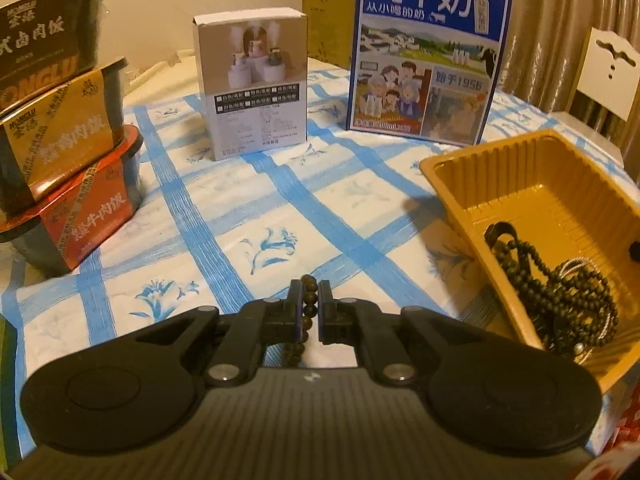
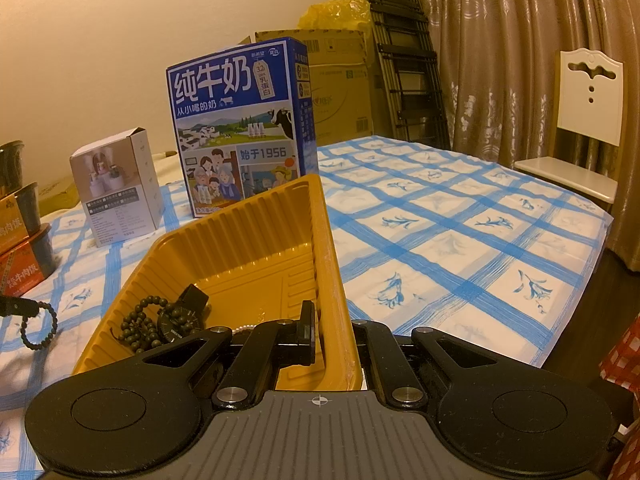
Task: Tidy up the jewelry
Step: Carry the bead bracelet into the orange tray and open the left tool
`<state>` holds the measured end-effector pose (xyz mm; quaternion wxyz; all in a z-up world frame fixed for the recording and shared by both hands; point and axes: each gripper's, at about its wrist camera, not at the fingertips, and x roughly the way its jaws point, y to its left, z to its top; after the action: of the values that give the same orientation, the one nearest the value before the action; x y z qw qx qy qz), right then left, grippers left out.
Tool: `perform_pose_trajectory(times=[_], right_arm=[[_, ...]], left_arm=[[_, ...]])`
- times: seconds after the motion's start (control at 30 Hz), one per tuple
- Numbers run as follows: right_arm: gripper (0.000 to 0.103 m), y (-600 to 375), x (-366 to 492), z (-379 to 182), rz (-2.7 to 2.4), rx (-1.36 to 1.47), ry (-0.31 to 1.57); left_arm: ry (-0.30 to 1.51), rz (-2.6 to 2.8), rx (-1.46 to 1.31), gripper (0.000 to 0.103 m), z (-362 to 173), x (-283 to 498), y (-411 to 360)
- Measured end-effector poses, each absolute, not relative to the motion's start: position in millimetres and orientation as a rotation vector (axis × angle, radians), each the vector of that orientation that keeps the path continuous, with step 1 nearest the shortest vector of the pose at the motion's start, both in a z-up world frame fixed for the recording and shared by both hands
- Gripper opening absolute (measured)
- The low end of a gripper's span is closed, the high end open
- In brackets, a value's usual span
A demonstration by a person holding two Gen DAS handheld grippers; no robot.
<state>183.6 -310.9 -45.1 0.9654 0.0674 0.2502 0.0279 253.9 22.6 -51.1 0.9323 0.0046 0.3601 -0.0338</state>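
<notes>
My left gripper (image 1: 313, 309) is shut on a brown bead bracelet (image 1: 309, 307) and holds it above the tablecloth, left of the yellow plastic tray (image 1: 532, 168). The tray holds dark bead necklaces (image 1: 560, 292), a watch (image 2: 180, 320) and a pearl strand (image 2: 244, 328). My right gripper (image 2: 334, 336) is shut on the tray's right wall (image 2: 332, 264), one finger inside and one outside. In the right wrist view the bracelet (image 2: 38, 326) hangs from the left gripper's tip at the far left.
A blue milk carton box (image 1: 428, 52) and a small white box (image 1: 252, 84) stand at the back. Stacked instant-rice bowls (image 1: 60, 128) are on the left. A white chair (image 2: 584, 128) stands by the table's far right edge, and curtains hang behind it.
</notes>
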Motion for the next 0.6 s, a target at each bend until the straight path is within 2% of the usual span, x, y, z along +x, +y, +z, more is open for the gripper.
perform_pose_trajectory(times=[0.6], right_arm=[[0.006,-311.5,183.7,-46.0,0.057,0.137,0.503]], left_arm=[[0.642,-0.141,-0.092,0.006,-3.8,227.5,17.3]])
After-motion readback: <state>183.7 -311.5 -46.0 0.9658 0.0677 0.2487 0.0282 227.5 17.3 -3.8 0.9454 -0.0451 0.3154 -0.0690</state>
